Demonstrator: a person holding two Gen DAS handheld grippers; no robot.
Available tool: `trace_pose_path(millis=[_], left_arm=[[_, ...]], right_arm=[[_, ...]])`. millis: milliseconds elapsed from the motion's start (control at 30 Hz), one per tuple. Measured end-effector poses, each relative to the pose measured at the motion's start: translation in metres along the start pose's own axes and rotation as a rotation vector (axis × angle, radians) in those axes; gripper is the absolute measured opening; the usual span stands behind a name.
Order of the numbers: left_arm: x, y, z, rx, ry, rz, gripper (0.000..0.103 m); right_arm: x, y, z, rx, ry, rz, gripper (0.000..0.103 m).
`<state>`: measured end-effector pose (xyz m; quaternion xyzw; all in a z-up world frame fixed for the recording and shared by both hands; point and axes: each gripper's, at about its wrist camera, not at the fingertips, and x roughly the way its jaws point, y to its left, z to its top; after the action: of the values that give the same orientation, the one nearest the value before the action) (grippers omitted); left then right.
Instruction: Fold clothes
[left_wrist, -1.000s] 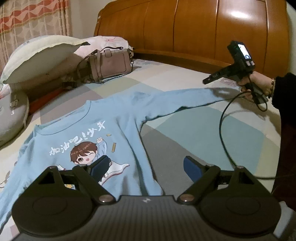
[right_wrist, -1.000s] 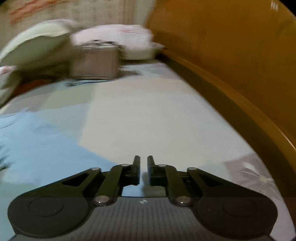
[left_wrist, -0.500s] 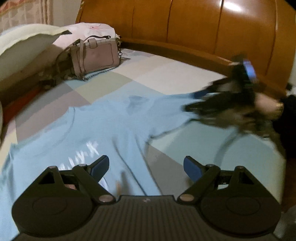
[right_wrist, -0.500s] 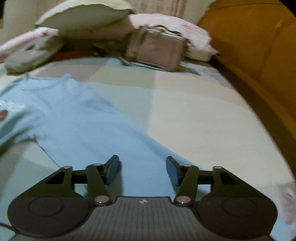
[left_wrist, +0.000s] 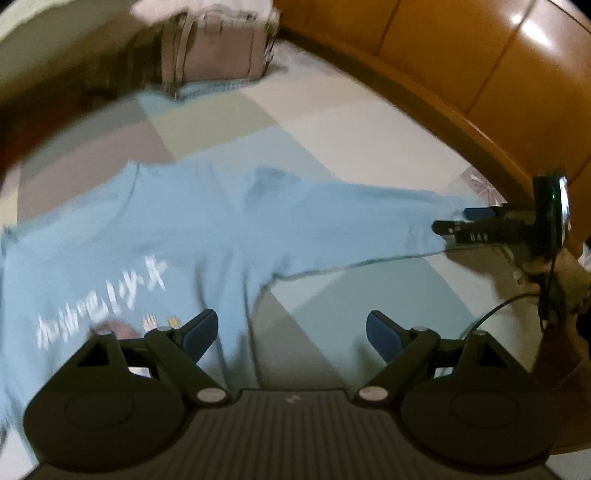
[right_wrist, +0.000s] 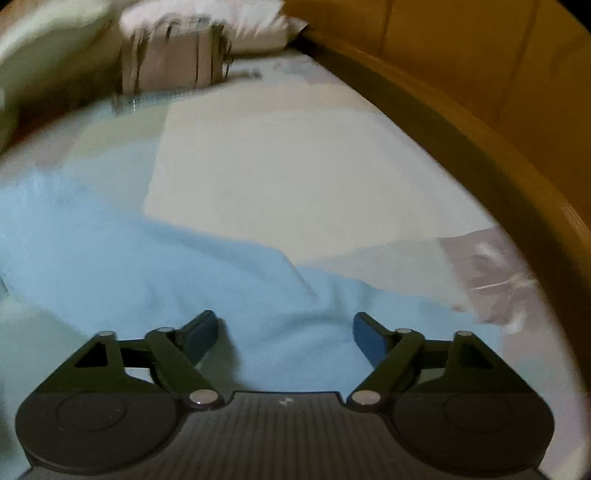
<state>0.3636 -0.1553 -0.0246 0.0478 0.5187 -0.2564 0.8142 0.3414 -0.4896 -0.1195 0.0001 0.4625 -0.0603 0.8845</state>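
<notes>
One blue shirt (left_wrist: 207, 225), two tongs (left_wrist: 291, 334)

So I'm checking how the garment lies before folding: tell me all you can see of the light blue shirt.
The light blue shirt is a soft, knit-looking long-sleeved top lying front up on the patchwork bedspread. White lettering and part of a cartoon print show on its chest. One sleeve stretches out toward the wooden headboard, its cuff at the right gripper, whose jaws are opening. The left gripper hangs open over its side edge. The picture is blurred.
</notes>
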Motion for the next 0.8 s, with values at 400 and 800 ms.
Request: trace_pose_path(millis=[400,800], left_arm=[[-0.011,-0.031,0.055,-0.036,0.049,0.100,0.088],[0.091,0.003,0.098,-0.065,-0.015,-0.022,0.086]], right_arm=[[-0.002,-0.021,-0.009,0.060,0.056,-0.007,0.103],[0.003,-0.014,-0.009,0.094,0.038,-0.060,0.103]])
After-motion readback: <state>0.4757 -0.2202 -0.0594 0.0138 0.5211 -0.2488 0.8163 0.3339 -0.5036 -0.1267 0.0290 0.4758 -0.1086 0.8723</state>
